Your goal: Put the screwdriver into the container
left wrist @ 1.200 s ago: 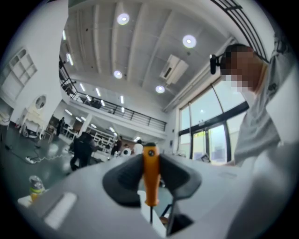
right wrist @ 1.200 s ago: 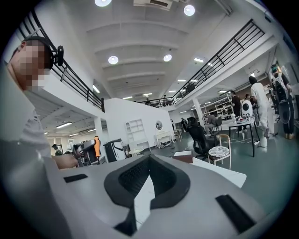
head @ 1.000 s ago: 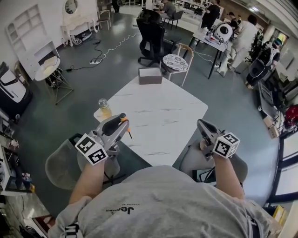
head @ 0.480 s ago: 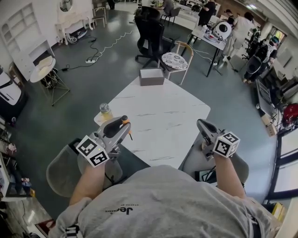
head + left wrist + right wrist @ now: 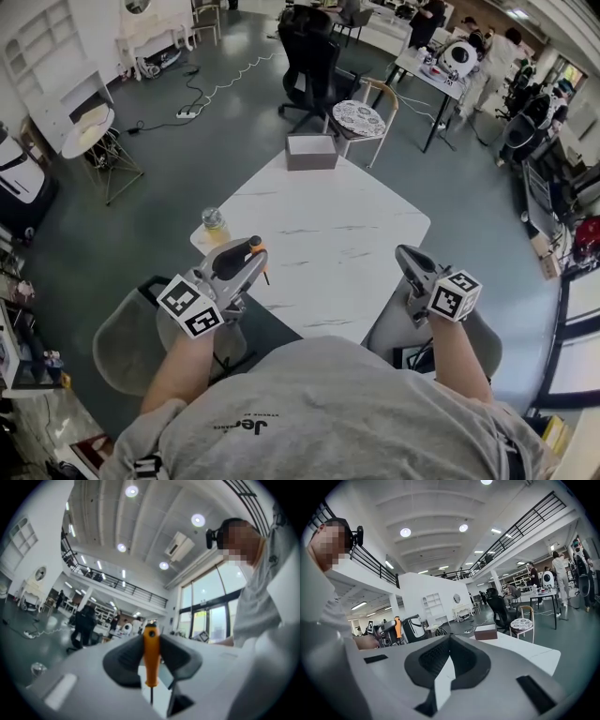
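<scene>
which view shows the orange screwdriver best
Left gripper view: the orange-handled screwdriver fills the centre, clamped in the left tool. Head view shows only an orange tip; right gripper view, a distant speck.

Grey short-sleeved T-shirt (image 5: 328, 412), dark print; left tool (image 5: 251, 251), right tool (image 5: 405, 255) grey, black-white marker cubes (image 5: 192, 307).

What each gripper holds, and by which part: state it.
The left gripper clamps the orange-handled, thin-shafted screwdriver by its handle. The right gripper, jaws together, holds nothing.
</scene>
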`<state>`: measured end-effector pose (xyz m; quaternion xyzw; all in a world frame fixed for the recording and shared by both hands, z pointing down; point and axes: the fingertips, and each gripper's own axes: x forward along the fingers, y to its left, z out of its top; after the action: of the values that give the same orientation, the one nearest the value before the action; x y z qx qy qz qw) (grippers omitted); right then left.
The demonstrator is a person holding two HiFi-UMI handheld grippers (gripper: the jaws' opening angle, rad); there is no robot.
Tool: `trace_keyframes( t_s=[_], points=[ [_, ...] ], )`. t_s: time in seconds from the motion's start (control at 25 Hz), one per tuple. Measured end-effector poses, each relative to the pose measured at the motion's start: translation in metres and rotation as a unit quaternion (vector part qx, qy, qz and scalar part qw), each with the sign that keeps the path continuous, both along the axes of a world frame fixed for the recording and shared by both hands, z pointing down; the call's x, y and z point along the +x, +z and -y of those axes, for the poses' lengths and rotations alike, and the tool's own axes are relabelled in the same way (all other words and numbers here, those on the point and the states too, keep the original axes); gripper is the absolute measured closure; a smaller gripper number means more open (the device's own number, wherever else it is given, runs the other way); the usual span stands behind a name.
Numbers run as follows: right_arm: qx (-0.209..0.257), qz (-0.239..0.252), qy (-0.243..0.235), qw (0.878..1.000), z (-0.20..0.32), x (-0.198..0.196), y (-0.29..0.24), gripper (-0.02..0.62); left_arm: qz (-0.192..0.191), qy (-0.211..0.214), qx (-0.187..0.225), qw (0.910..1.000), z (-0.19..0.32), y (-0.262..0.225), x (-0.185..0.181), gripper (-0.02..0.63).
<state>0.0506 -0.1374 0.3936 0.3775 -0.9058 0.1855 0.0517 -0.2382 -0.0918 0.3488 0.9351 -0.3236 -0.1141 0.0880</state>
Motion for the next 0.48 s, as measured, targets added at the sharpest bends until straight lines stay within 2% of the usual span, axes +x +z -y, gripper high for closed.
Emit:
trace_keyframes(
  t_s=[0.24, 0.48],
  points=[
    [-0.013, 0.005, -0.031, 0.999, 0.022, 0.003, 0.014, 0.586, 0.012, -0.007, -0.004, 0.9999, 0.005, 0.005, 0.022, 0.494],
    [-0.025, 0.028, -0.073, 0.997, 0.066, 0.020, 0.030, 0.586, 0.024, -0.051, -0.023, 0.9982, 0.025, 0.017, 0.053, 0.494]
  ],
)
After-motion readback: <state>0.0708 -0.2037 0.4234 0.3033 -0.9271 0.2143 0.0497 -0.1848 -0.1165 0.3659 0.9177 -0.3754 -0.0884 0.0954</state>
